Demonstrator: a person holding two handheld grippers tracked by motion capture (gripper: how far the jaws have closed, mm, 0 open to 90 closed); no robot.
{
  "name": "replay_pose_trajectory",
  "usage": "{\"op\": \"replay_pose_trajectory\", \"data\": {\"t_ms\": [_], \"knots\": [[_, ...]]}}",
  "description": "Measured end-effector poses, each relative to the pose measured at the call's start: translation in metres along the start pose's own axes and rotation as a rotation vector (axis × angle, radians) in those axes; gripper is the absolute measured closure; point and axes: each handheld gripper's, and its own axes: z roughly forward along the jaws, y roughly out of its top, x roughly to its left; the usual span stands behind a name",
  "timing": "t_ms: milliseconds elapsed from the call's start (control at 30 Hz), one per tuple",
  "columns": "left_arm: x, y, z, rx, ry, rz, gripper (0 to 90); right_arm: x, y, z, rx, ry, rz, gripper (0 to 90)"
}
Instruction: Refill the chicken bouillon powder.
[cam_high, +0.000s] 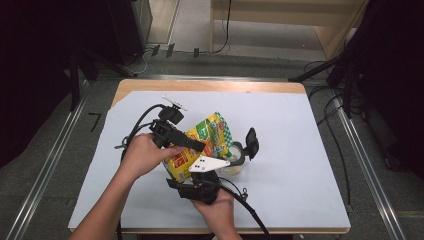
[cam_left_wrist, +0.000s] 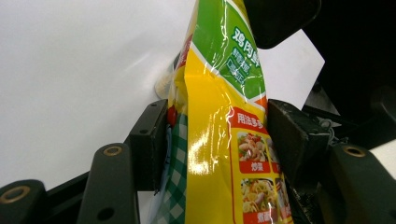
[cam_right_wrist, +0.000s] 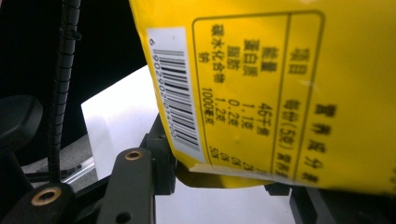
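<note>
Above the middle of the white table cover, a yellow and green seasoning packet hangs tilted in the air, caught between both grippers. The left gripper comes in from the left, its black jaws clamped on the packet's two faces; in the left gripper view the jaw pads press on the packet from either side, over the green checked edge and the row of food photos. The right gripper reaches up from the near edge of the table, and in the right gripper view the packet's back, with its barcode and nutrition table, sits between the jaws, its bottom fold resting against the left jaw pad; whether both pads press on it cannot be told. A small round container with pale contents stands on the cover just beside and below the packet's right edge.
</note>
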Motion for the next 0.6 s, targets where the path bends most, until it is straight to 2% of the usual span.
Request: {"op": "replay_pose_trajectory", "data": {"t_ms": [367,500,600], "knots": [[0.0004,-0.0005,0.0003,-0.006,-0.008,0.013,43.6,-0.0005,0.0002,-0.0016,-0.001,0.011,0.009,57.6],[0.0004,-0.0008,0.0002,-0.004,-0.006,0.008,43.6,-0.0006,0.0001,-0.0015,0.000,0.016,0.011,57.6],[0.0010,-0.0009,-0.0005,0.002,-0.002,-0.012,43.8,-0.0005,0.0004,-0.0014,0.000,0.029,0.011,56.9]]}}
